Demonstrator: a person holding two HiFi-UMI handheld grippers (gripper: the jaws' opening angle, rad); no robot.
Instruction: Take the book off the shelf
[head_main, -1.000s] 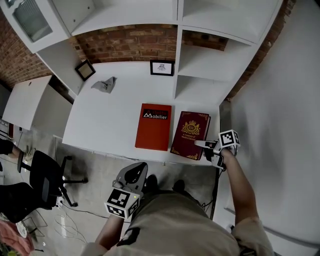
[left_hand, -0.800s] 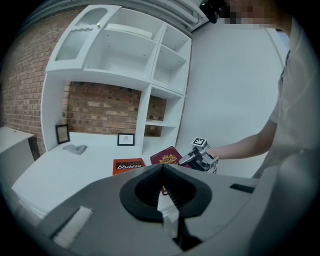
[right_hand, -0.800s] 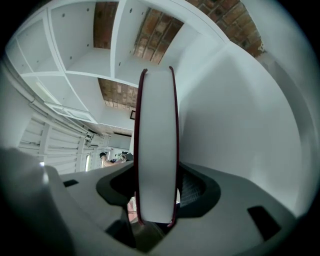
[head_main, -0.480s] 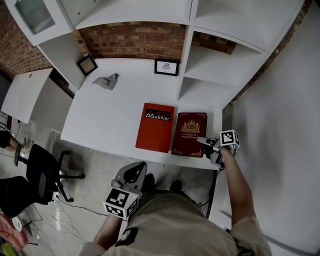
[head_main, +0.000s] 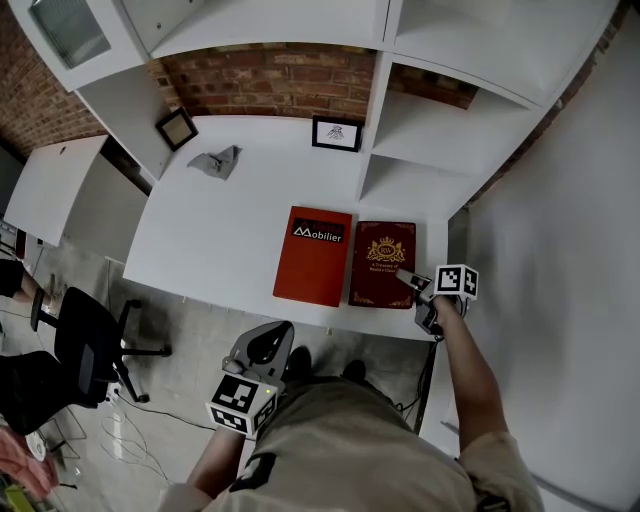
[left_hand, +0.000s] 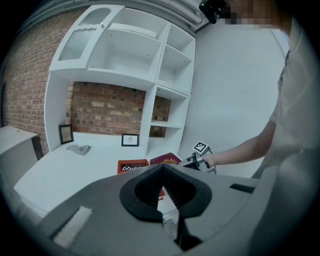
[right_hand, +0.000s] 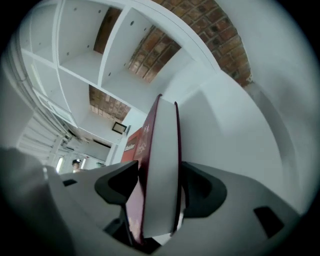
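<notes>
A maroon book with a gold crest (head_main: 381, 263) lies flat on the white desk (head_main: 220, 240) near its front right corner, beside a red book (head_main: 314, 254). My right gripper (head_main: 408, 283) straddles the maroon book's right edge. In the right gripper view the book (right_hand: 160, 145) stands edge-on between the jaws of the right gripper (right_hand: 159, 175), which are opening and barely clear of the covers. My left gripper (head_main: 264, 350) hangs shut and empty below the desk's front edge; in its own view the left gripper (left_hand: 161, 172) points at the desk.
White shelving (head_main: 420, 130) rises behind and to the right of the books. Two small picture frames (head_main: 337, 133) (head_main: 175, 129) and a grey cloth (head_main: 215, 161) sit at the desk's back. A black office chair (head_main: 90, 350) stands on the floor at the left.
The maroon book has come down from tilted over the desk's edge to flat beside the red book. My right gripper stayed at its right edge. The left gripper has not moved.
</notes>
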